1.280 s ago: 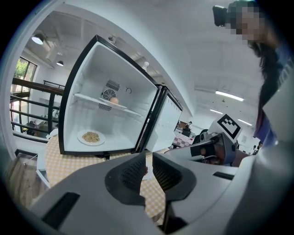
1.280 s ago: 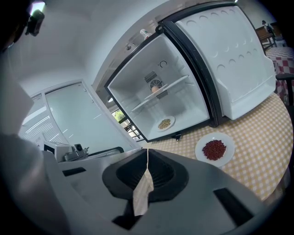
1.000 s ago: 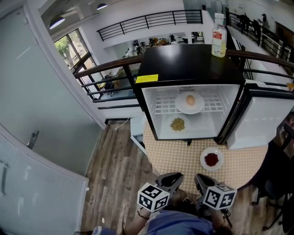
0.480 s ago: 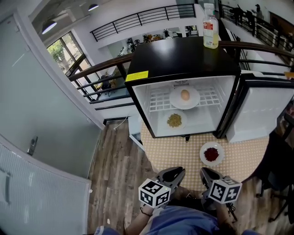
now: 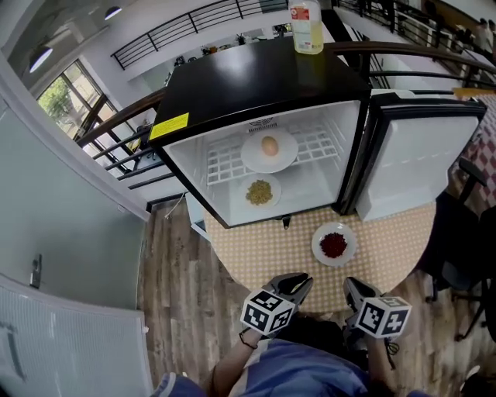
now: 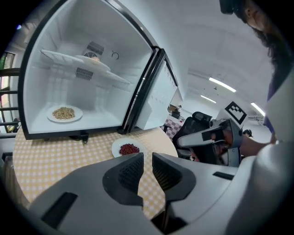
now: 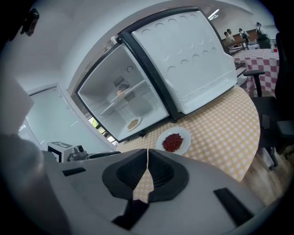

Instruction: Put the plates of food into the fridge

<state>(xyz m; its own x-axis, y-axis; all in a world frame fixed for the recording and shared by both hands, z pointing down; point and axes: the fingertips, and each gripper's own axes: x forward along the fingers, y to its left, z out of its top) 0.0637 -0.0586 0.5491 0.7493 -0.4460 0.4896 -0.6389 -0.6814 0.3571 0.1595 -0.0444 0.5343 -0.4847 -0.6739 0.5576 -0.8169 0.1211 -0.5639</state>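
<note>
A white plate of red food lies on the checked round table, in front of the open fridge. Inside, a plate with an egg-shaped food sits on the wire shelf, and a plate of yellowish food rests on the fridge floor. My left gripper hovers at the table's near edge, shut to a thin slit and empty. My right gripper is beside it, shut and empty. The red plate shows beyond the left gripper, and the same plate beyond the right gripper.
The fridge door stands swung open to the right, over the table's far right part. A bottle stands on the fridge's black top. A dark chair is at the table's right. A wooden floor lies to the left.
The head view has swung, so the fridge and plates sit further left and higher in the picture. Both grippers stay shut by the table's near edge, a little higher in the frame.
</note>
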